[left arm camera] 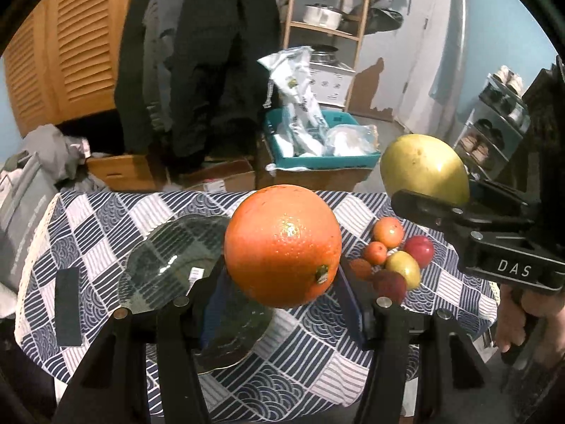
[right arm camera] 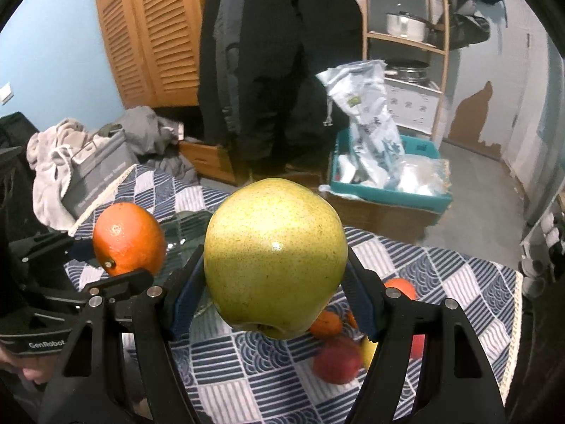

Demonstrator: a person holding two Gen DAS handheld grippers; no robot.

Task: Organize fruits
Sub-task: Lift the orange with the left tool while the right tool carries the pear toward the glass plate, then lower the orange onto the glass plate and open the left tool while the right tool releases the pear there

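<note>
- Over the table, patterned tablecloth [left arm camera: 106, 219]: blue-and-white check, covers the whole top.
- Glass plate [left arm camera: 166, 258]: lies on the cloth at 9 o'clock of the orange, beneath the left gripper.
- Orange [left arm camera: 282, 245]: clamped between the fingers of the left gripper [left arm camera: 279, 282], held above the plate's right edge, clear of the cloth.
- Green pear [right arm camera: 275, 259]: clamped between the fingers of the right gripper [right arm camera: 275, 296], held above the cloth, at 2 o'clock of the orange in the left wrist view.
- Small fruit pile [left arm camera: 392, 258]: red, orange and yellow pieces grouped on the cloth at 3 o'clock of the orange.
</note>
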